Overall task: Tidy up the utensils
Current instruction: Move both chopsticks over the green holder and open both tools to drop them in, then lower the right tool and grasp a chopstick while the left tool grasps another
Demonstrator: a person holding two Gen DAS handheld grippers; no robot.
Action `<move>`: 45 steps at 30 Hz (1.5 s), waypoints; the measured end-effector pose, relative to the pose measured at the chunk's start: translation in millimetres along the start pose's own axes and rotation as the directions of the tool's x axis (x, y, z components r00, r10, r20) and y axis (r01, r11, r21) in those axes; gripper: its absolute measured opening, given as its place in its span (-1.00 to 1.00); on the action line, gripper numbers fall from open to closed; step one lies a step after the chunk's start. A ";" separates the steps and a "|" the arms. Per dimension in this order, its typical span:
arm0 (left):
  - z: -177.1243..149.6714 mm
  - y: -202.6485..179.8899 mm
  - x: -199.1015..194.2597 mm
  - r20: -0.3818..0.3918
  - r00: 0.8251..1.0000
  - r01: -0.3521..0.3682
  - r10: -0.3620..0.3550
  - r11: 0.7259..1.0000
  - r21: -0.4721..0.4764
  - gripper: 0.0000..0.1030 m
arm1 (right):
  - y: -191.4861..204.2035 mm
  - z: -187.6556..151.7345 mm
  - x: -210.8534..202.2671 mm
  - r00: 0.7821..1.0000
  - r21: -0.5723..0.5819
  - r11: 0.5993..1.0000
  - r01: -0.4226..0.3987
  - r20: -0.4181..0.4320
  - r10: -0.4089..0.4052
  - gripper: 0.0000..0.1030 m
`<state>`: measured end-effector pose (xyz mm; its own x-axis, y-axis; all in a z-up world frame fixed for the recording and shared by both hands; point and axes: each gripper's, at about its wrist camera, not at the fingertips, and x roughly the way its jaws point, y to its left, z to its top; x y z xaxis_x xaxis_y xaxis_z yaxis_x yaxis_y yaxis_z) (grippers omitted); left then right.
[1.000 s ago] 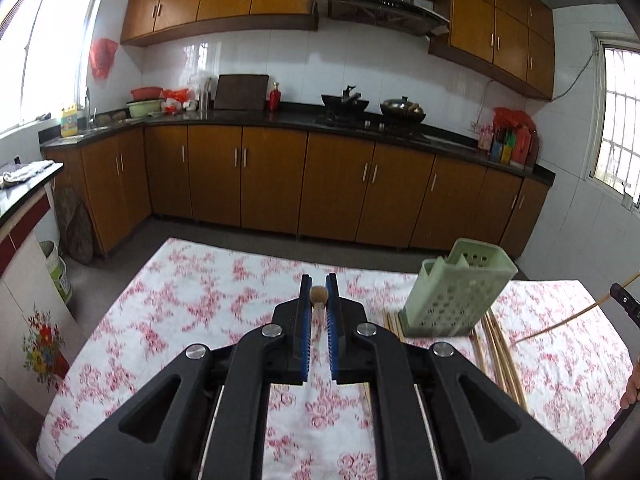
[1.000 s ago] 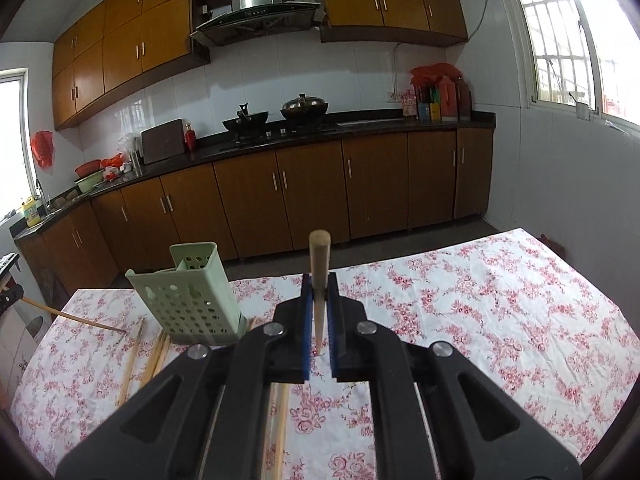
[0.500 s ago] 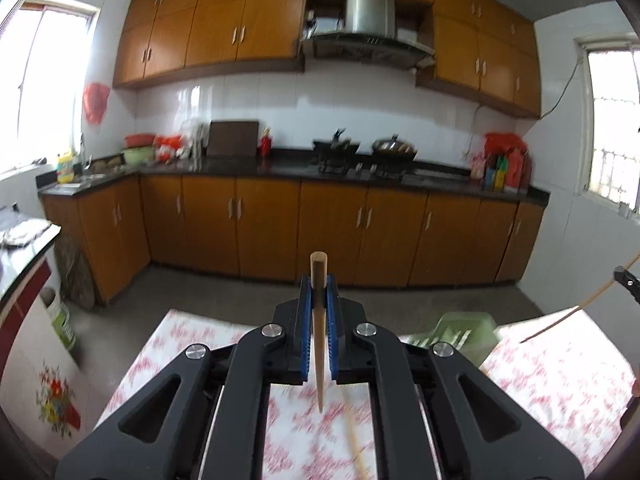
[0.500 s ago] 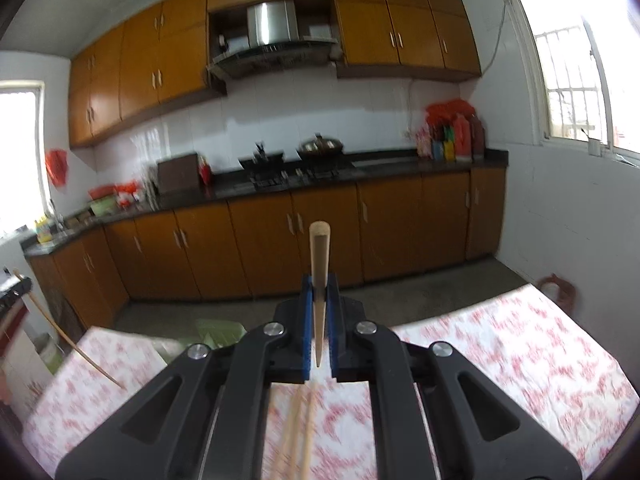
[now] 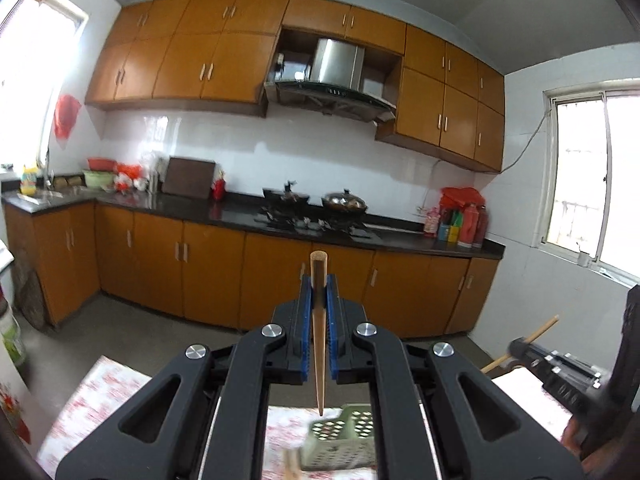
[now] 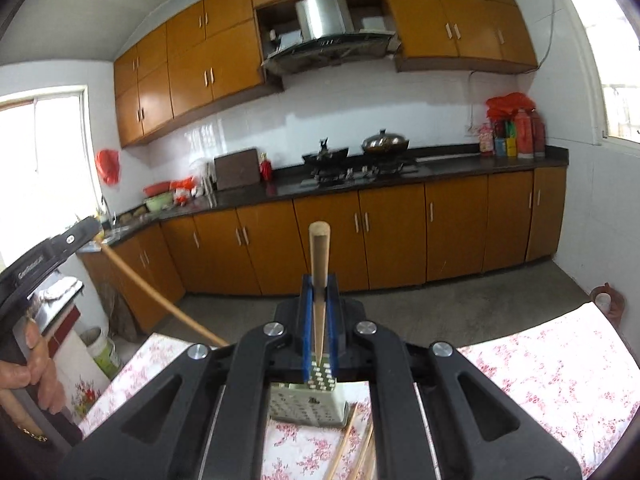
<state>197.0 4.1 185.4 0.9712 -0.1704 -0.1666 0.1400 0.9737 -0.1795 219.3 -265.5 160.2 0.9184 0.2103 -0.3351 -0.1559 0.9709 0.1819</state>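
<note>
Two tools, each clamped tight on one wooden chopstick. The left tool (image 5: 319,308) grips its chopstick (image 5: 319,336) between blue pads, thick end up, thin tip hanging just above the green holder (image 5: 340,440). The right tool (image 6: 319,320) pinches its own chopstick (image 6: 319,288) the same way, upright, tip over the holder's perforated wall. The holder stands on the surface (image 6: 540,368) with the flowered cloth, toward its far edge; the tool bodies cover most of it. Loose chopsticks (image 6: 352,444) lie on the cloth just beside the holder, cut off by the frame. The person's left hand (image 6: 36,376) shows at the picture's edge, partly cropped.
</note>
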 end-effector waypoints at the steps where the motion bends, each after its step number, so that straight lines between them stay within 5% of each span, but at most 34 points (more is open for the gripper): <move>1: -3.7 -0.9 4.1 -0.006 1.000 0.000 0.000 1.000 -0.003 -0.87 | 2.3 -2.5 4.2 1.000 -0.004 1.000 0.001 -0.011 -0.001 -0.85; 14: -58.6 1.2 50.3 -0.169 0.986 -0.008 0.008 1.000 -0.002 -0.86 | -1.6 -38.6 51.0 0.992 0.023 1.000 0.018 -0.124 -0.015 -0.79; 22: -50.1 10.7 32.5 -0.147 0.989 -0.028 0.027 1.000 -0.007 -0.84 | -18.0 -34.3 27.9 0.997 0.067 0.997 0.043 -0.069 -0.038 -0.46; 30: -48.7 32.0 4.5 -0.129 0.990 -0.064 0.062 0.998 -0.015 -0.84 | -52.1 -55.0 1.0 0.988 0.099 0.985 0.142 -0.073 -0.135 -0.41; 38: -100.2 78.3 -3.2 -0.245 0.956 -0.167 0.159 0.986 -0.013 -0.73 | -89.0 -153.6 33.2 0.932 0.120 0.967 0.224 -0.316 -0.176 -0.41; 45: -175.2 95.2 12.0 -0.424 0.889 -0.188 0.173 0.982 0.008 -0.73 | -69.9 -233.7 71.9 0.859 0.089 0.981 0.171 -0.501 -0.104 -0.56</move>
<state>188.2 68.3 -3.6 0.8058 -0.0467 -0.5903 -0.0435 0.9895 -0.1376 211.3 -291.4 -92.6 0.6228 0.1369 -0.7703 0.0362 0.9785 0.2032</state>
